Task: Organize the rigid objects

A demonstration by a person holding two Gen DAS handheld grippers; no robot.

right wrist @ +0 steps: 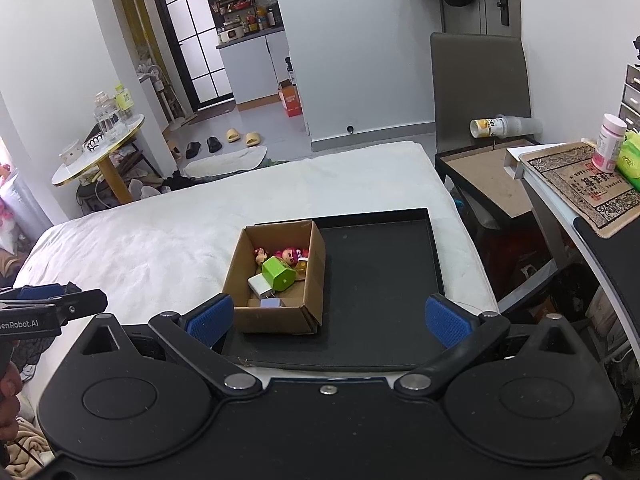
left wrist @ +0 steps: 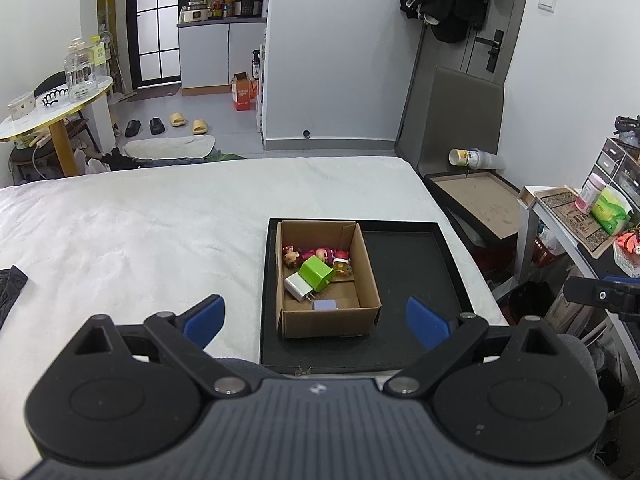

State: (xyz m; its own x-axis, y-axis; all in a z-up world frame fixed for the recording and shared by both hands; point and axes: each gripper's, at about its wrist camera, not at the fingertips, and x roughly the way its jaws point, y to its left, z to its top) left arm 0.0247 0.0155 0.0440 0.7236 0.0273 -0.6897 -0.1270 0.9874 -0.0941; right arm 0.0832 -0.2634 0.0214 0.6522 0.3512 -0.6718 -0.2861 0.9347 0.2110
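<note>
Now both claws hang above the near edge of the black tray (left wrist: 416, 264). Left gripper (left wrist: 316, 322) spread wide, nothing between its blue pads; right gripper (right wrist: 328, 320) likewise spread and empty. Cardboard box (left wrist: 368, 280) sits in the tray's left half on the white bed (left wrist: 140, 220), holding a green charger (left wrist: 316, 274), white charger (left wrist: 298, 286), lavender block (left wrist: 325, 305) and small figurines (left wrist: 316, 255).
</note>
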